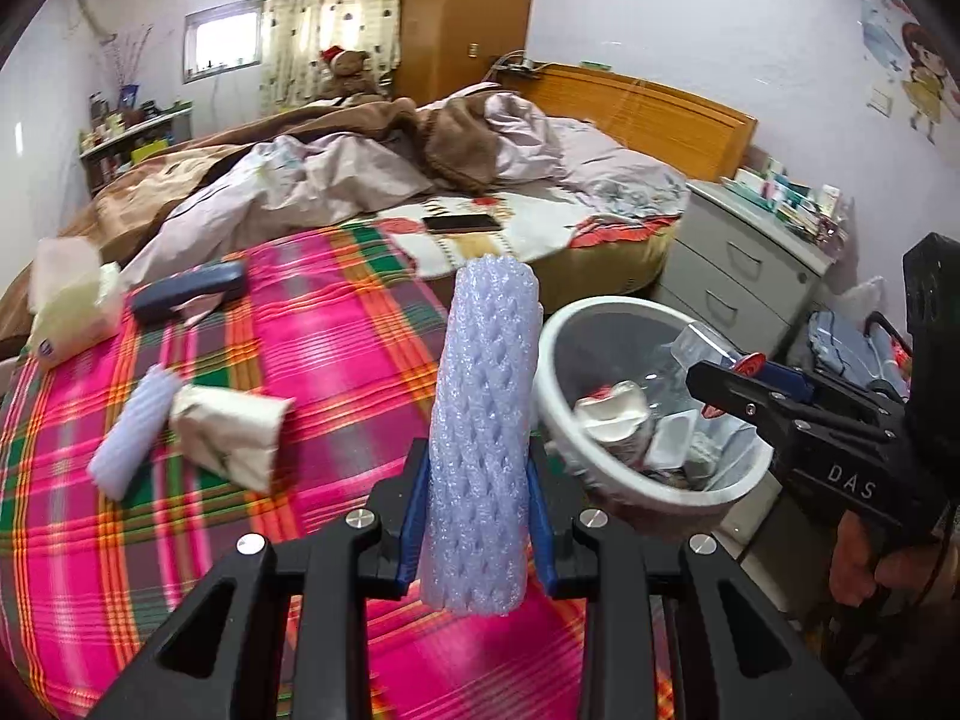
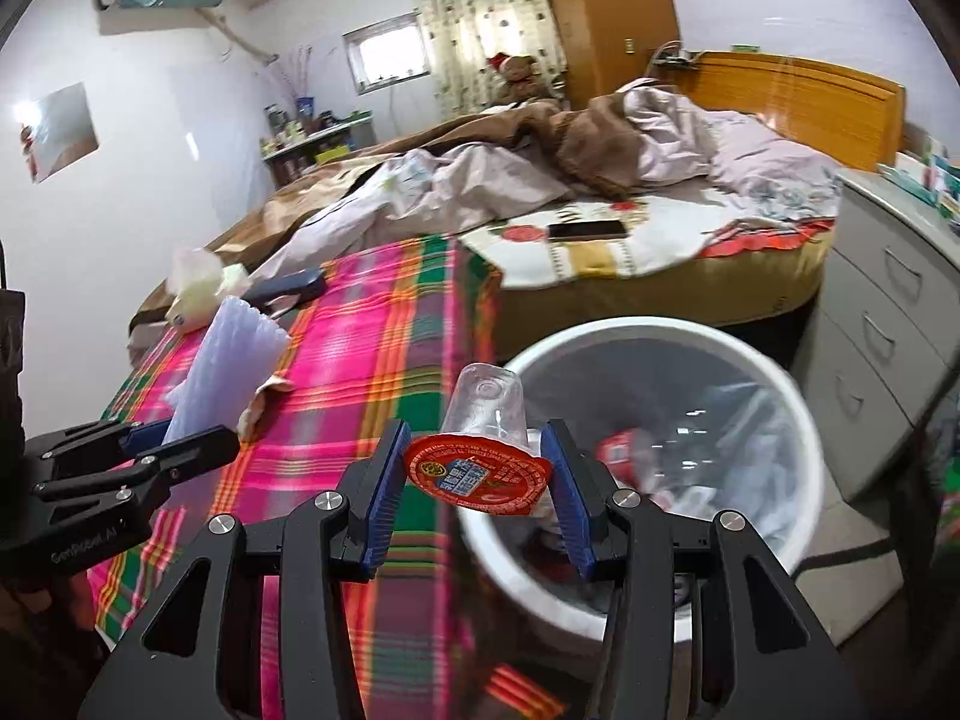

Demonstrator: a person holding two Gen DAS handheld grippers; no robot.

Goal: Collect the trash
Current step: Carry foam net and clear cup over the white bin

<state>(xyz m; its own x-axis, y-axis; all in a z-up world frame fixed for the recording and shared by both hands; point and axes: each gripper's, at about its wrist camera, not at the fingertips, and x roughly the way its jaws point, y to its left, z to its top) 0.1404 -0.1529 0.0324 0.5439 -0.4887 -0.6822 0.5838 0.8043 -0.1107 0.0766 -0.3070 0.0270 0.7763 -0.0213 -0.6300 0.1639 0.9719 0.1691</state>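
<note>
The left claw (image 1: 480, 516) is closed on a foam net sleeve (image 1: 483, 426), its blue pads pressing both sides of the sleeve's lower part; the sleeve stands nearly upright between the fingers, above the plaid blanket (image 1: 336, 324) that covers the near end of the bed. The right claw (image 2: 480, 480) grips a clear plastic cup (image 2: 489, 405) with a red peel lid (image 2: 477, 474); the lid faces the camera and the cup's base points away, over the near rim of the white trash bin (image 2: 774, 372). The bin stands on the floor just beside the bed's near side edge, lined with a clear bag and already holding wrappers and containers. In the left wrist view the right claw (image 1: 729, 384) appears at the bin's far rim (image 1: 600, 309), with the person's hand (image 1: 864, 564) on its handle. Still lying on the blanket toward its left edge are a second foam sleeve (image 1: 135, 432), touching a crumpled paper wrapper (image 1: 231, 435), a dark flat case (image 1: 189, 291) farther back, and a pale plastic bag (image 1: 69, 300) at the left edge. A phone (image 1: 462, 223) lies on the flowered sheet past the blanket, near the middle of the bed. A grey drawer cabinet (image 1: 744, 276) stands beside the bed's far corner, behind the bin.
</note>
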